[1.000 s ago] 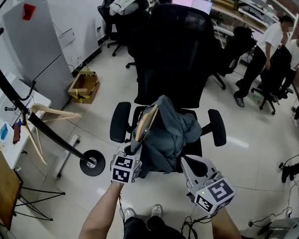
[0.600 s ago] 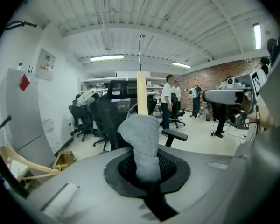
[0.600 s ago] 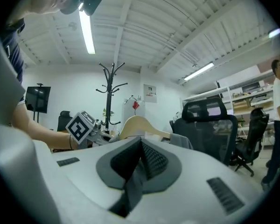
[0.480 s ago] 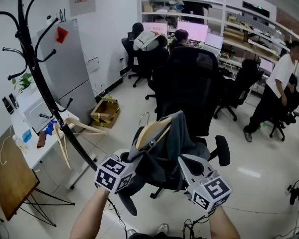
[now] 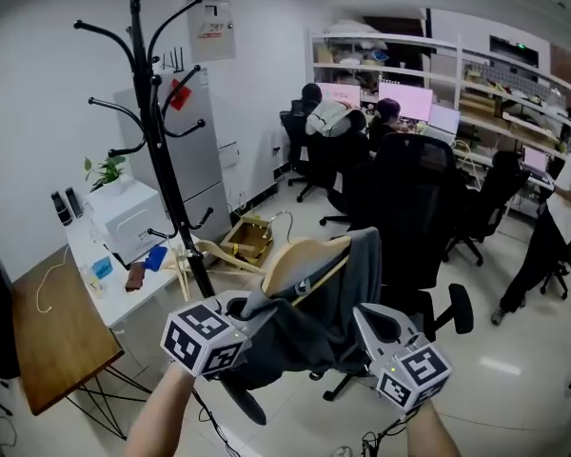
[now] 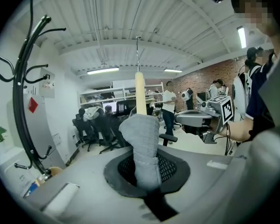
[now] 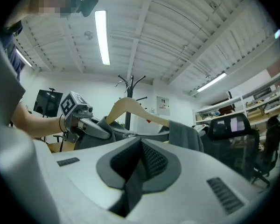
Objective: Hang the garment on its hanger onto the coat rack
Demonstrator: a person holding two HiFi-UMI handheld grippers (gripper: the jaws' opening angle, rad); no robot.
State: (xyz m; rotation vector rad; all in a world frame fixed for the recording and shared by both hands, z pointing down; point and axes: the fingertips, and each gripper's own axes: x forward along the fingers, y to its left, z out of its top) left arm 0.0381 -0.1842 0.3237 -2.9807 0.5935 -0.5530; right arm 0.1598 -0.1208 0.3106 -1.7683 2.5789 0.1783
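A grey garment (image 5: 314, 317) hangs on a wooden hanger (image 5: 300, 253), held up in front of me in the head view. My left gripper (image 5: 243, 307) is shut on a fold of the garment (image 6: 143, 143), with the hanger neck (image 6: 140, 92) and its metal hook (image 6: 138, 50) rising straight above. The black coat rack (image 5: 162, 155) stands upright to the left, apart from the hanger. My right gripper (image 5: 369, 320) is beside the garment's right side, jaws shut with nothing between them (image 7: 140, 157). The right gripper view shows the hanger (image 7: 130, 107), the garment (image 7: 186, 134) and the rack (image 7: 129, 90).
A black office chair (image 5: 409, 193) stands behind the garment. A wooden table (image 5: 57, 336), a white box (image 5: 124, 217) and a grey cabinet (image 5: 200, 150) line the left wall. A spare wooden hanger (image 5: 219, 255) and a cardboard box (image 5: 247, 238) lie near the rack's foot. People sit at far desks (image 5: 328, 122).
The garment on its hanger has risen off the chair seat with both grippers. The head view has tilted up, so the coat rack now stands in full at the left.
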